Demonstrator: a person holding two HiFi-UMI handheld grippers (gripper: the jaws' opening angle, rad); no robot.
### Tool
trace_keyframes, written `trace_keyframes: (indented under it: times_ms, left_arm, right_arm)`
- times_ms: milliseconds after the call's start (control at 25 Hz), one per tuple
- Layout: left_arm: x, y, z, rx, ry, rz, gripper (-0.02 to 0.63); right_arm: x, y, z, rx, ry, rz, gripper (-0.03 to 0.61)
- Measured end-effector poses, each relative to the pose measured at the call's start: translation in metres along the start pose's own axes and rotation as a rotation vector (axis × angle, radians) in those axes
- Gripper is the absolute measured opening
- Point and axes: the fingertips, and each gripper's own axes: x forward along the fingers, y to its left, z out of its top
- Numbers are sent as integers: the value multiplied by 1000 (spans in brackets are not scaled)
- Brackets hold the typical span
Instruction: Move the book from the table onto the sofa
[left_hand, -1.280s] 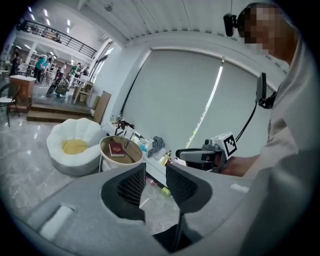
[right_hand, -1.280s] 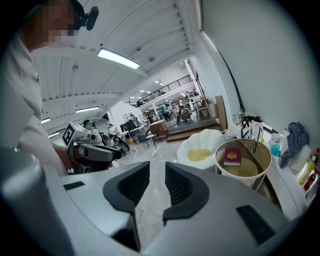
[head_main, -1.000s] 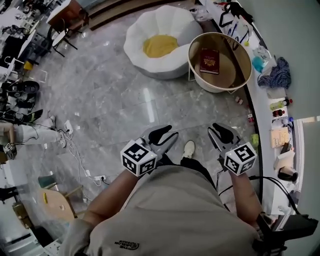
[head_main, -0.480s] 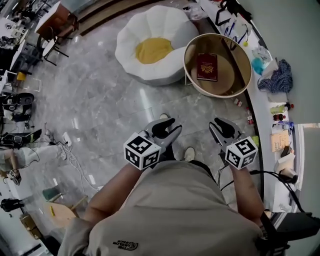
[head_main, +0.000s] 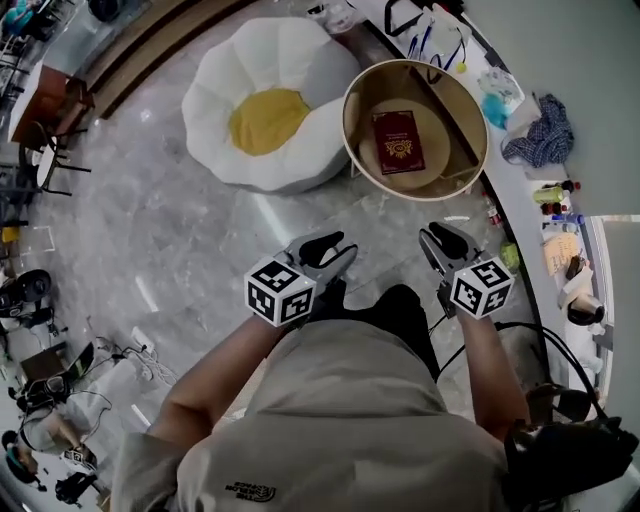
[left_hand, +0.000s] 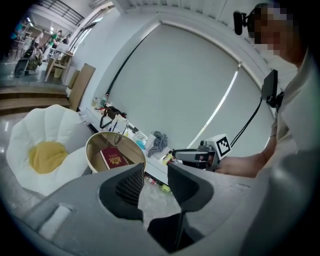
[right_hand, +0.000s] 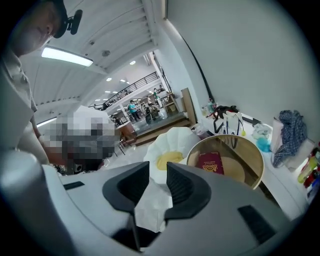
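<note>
Left gripper (left_hand: 156, 172) and right gripper (right_hand: 158, 172) are held side by side in front of the person's torso, both pointing forward and somewhat down. The jaws of each stand apart with nothing between them; only floor (head_main: 170, 230) shows through each gap. Neither gripper touches any object. The book (head_main: 398, 142), dark red with a gold emblem on its cover, lies flat and face up, ahead of the right gripper and well apart from both. It rests on the table (head_main: 447, 95), a round tan top with a raised rim, and sits near the middle of that top. The sofa (head_main: 215, 90), a white petal-shaped cushion seat with a yellow centre, stands ahead of the left gripper, just beside the table on the side away from the right gripper, and carries nothing. A white ledge (head_main: 520, 200) runs along the wall on the outer side of the right gripper and continues past the table. On it lie a blue checked cloth (head_main: 540, 135), beyond the right gripper, and several small bottles nearer to that gripper. Grey marble floor fills the span between both grippers and the furniture.
</note>
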Motion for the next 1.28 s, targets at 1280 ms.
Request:
trace_keyframes:
  times_ms: [1280]
  left_arm:
    - [334, 281, -69, -374, 350, 53, 198]
  right_arm:
    - [267, -356, -84, 342, 288, -52, 176]
